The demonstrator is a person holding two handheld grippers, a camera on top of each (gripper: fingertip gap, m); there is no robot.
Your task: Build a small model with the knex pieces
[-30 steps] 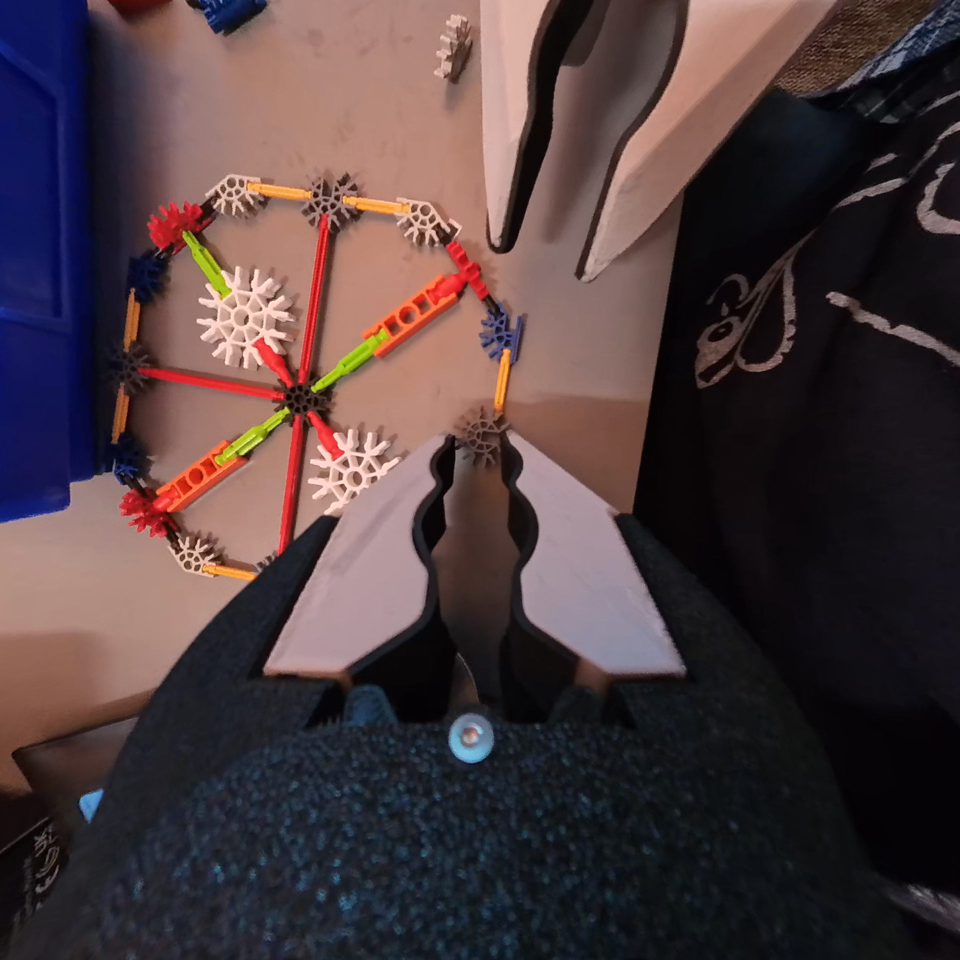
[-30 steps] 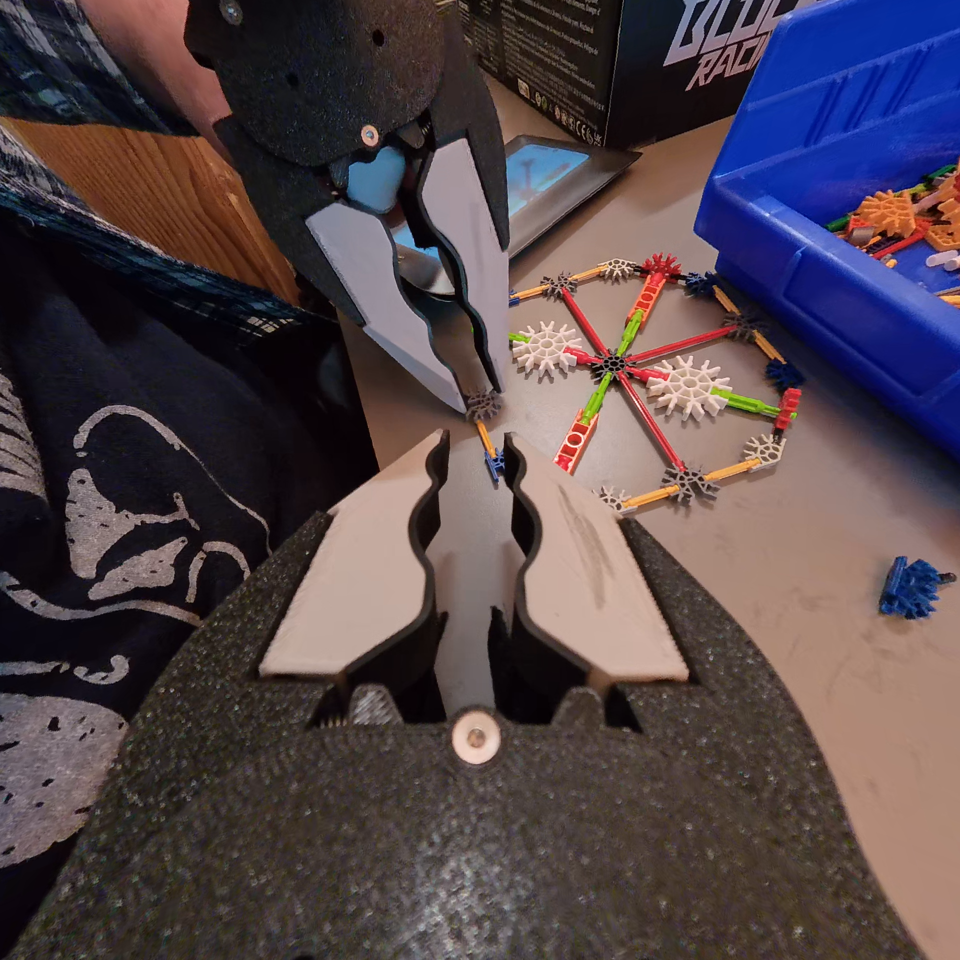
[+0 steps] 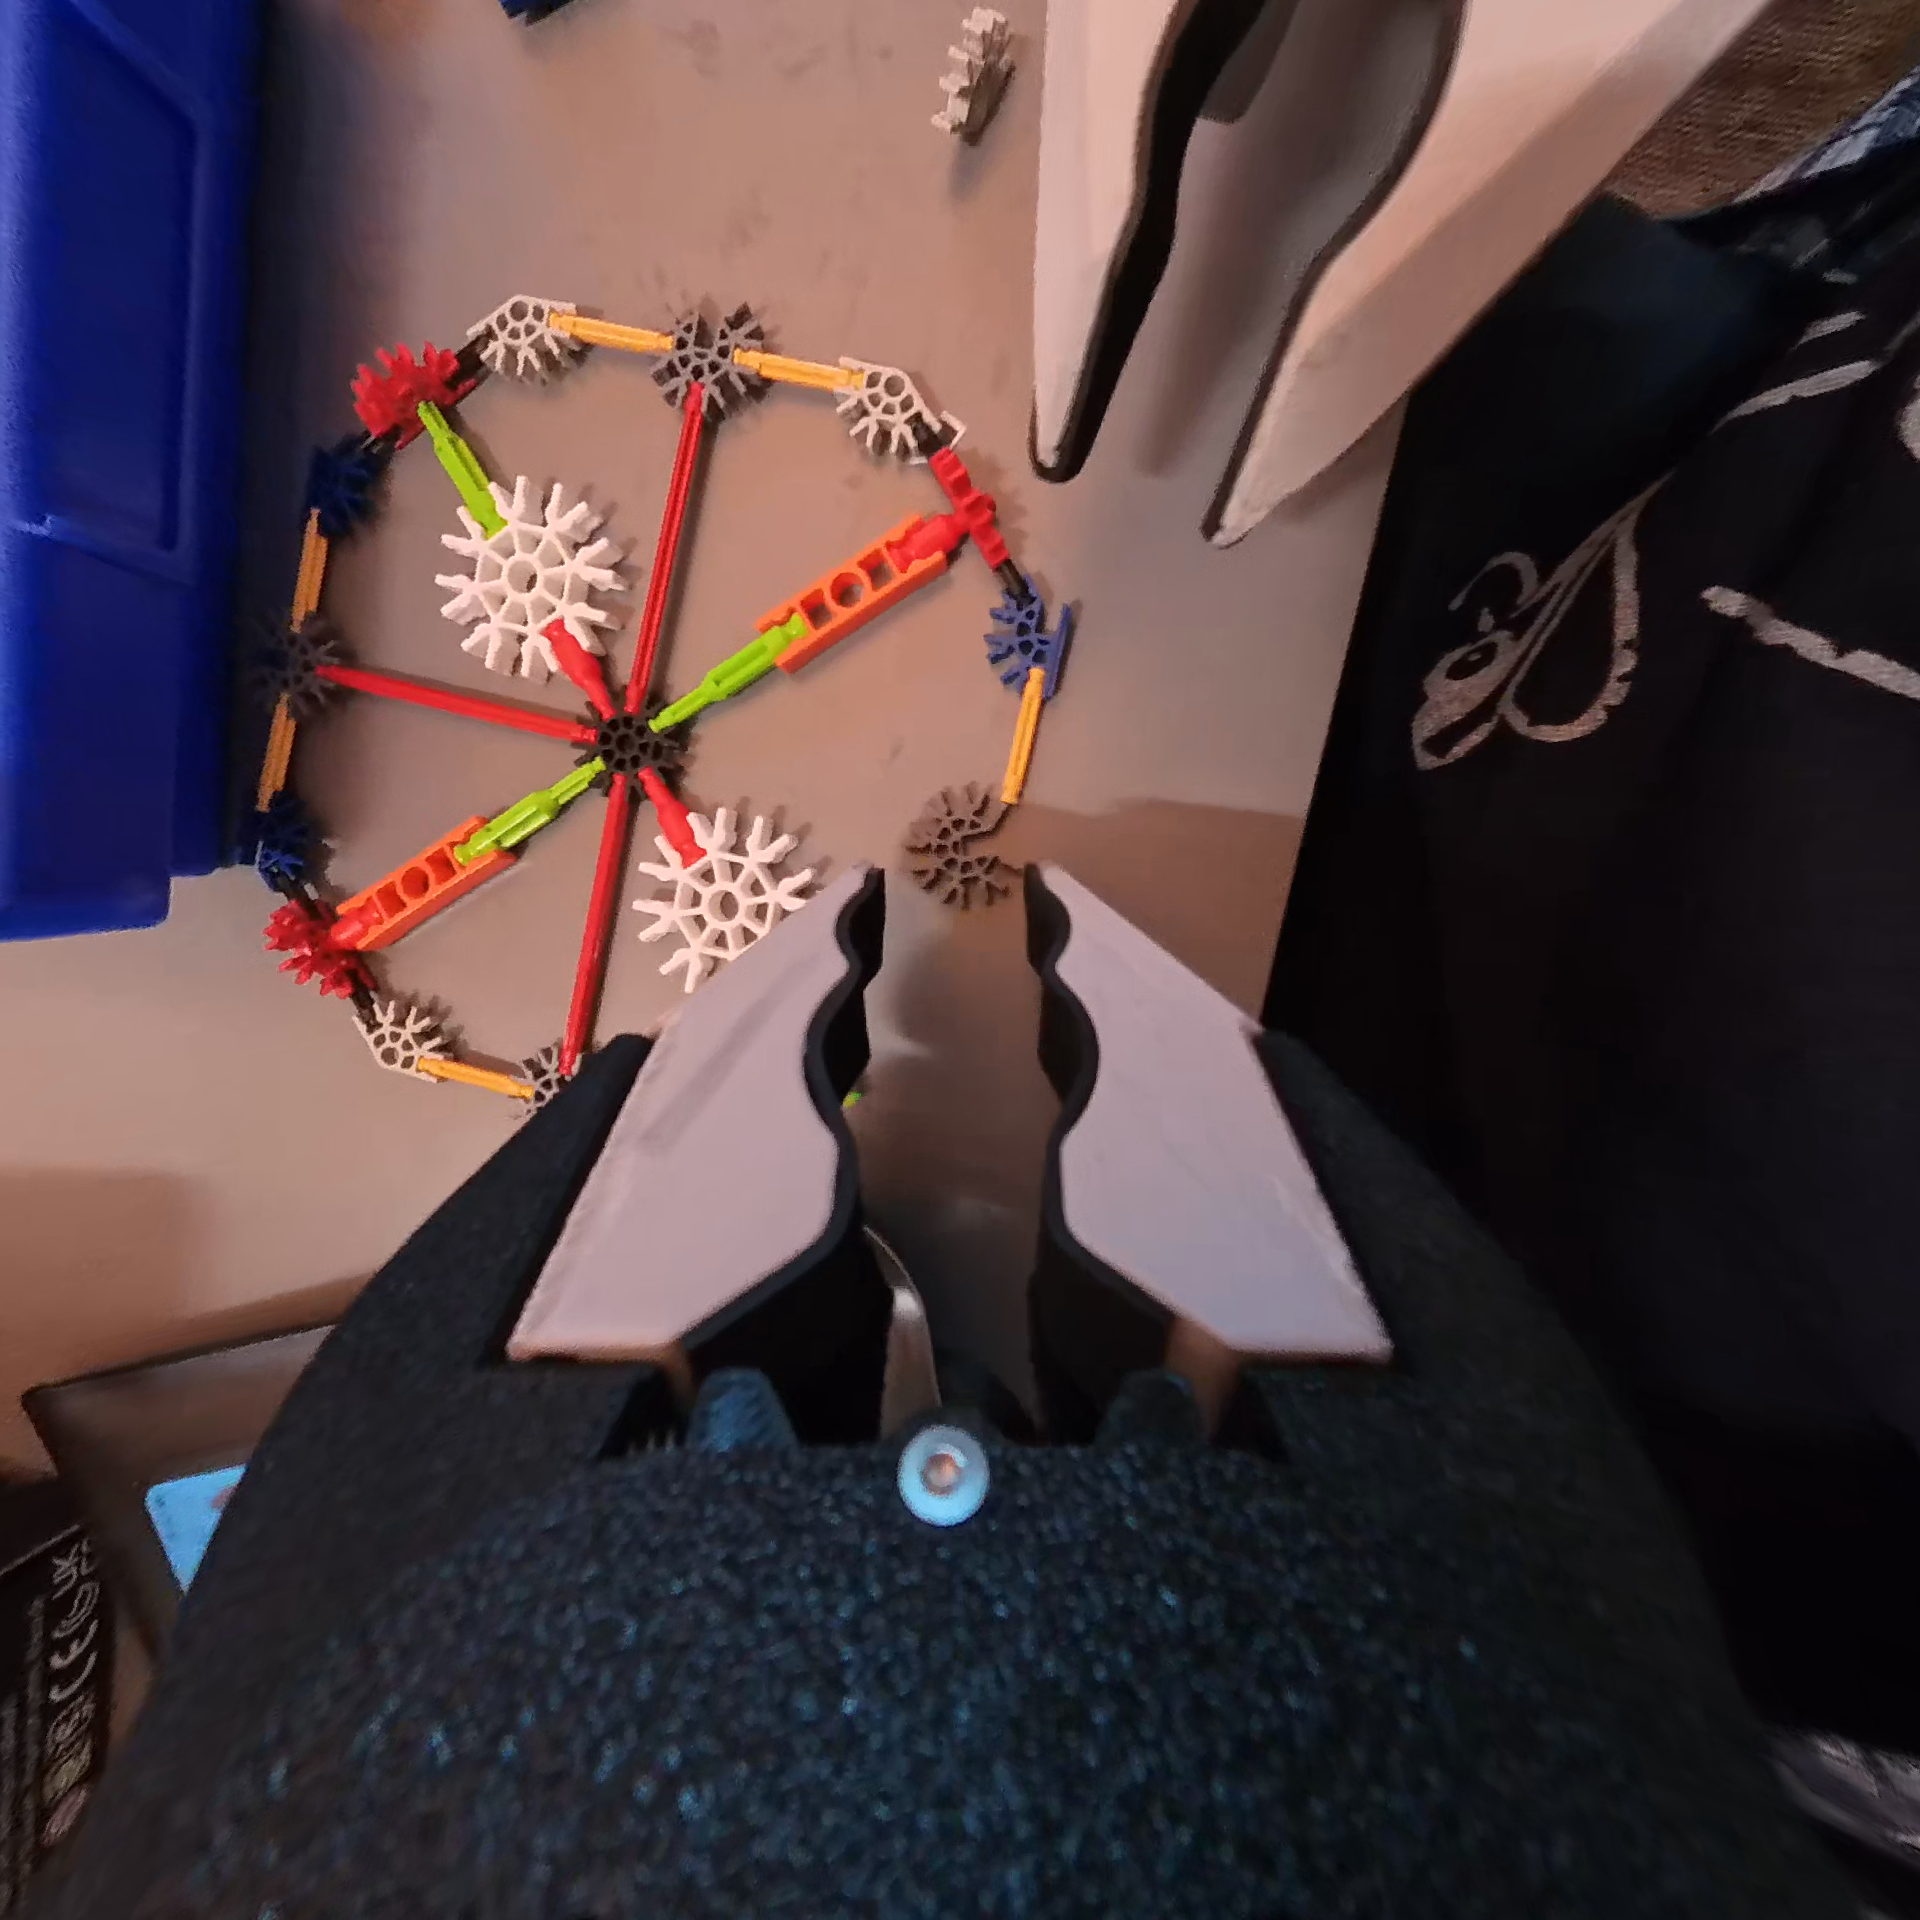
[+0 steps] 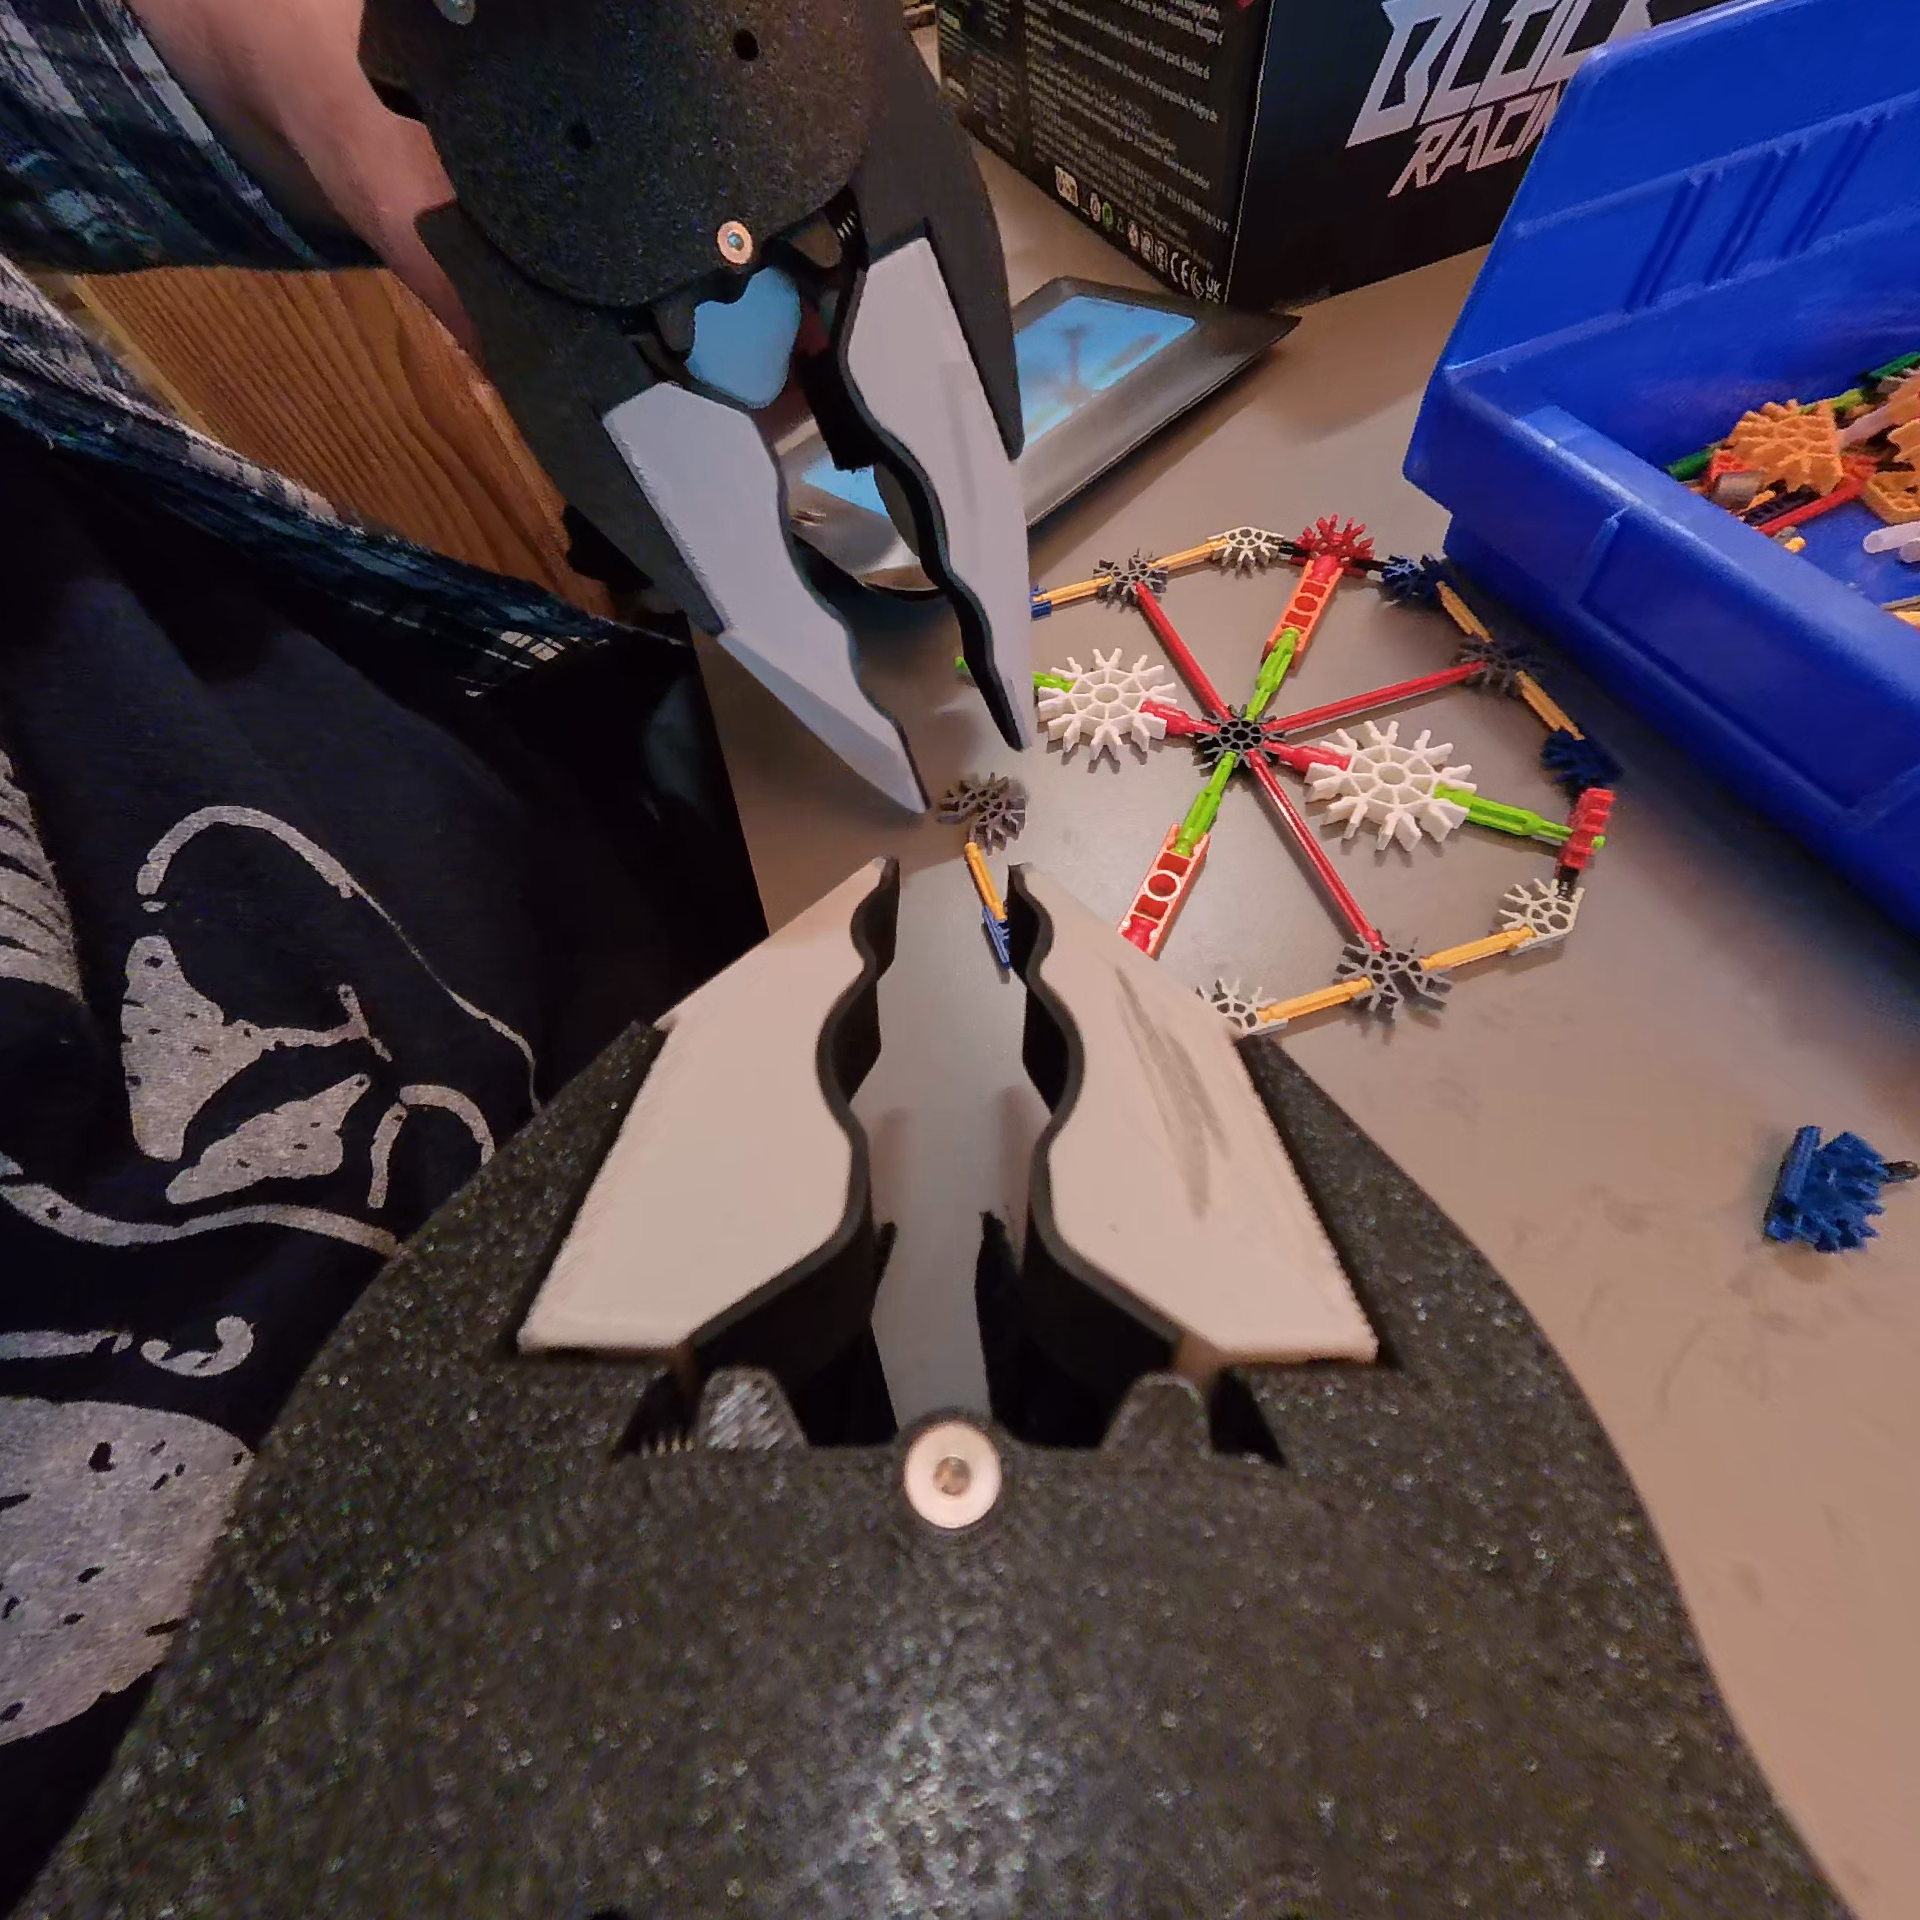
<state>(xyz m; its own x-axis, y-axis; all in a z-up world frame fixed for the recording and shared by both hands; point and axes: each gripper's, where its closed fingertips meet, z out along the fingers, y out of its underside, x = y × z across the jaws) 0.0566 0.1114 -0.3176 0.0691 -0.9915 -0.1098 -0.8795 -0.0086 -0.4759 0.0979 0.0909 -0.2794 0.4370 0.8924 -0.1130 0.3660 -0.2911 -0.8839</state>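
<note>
Tabletop (image 4: 1558,1299), grey-brown and scuffed, carries everything; a person in a dark printed shirt (image 4: 208,1039) sits at its near edge. Blue parts bin (image 4: 1662,468) stands at the far side, loose orange and mixed pieces inside, close enough to feed the build. Black printed box (image 4: 1247,125) and a dark-framed tablet (image 4: 1091,364) lie beyond.

Wheel of rods and connectors (image 3: 634,727) lies flat beside the bin: black hub (image 4: 1236,732), red spokes, two white snowflake connectors (image 4: 1387,779) on short rods, orange blocks, rim of yellow rods and small connectors. The rim is not closed on the person's side.

Left gripper (image 3: 954,883) hangs tips-down, jaws parted narrowly, holding nothing; a grey connector (image 3: 961,844) lies on the table just ahead of its tips, joined by a yellow rod (image 3: 1023,732) to a blue connector (image 3: 1023,639). From the right wrist view that grey connector (image 4: 982,805) sits just beside the fingertip (image 4: 904,790); contact cannot be told.

Right gripper (image 4: 951,883) hovers low over the same open end, jaws narrowly apart, empty, the yellow rod showing by its tips.

Loose blue connector (image 4: 1823,1190) lies apart; a pale one (image 3: 971,73) likewise.
</note>
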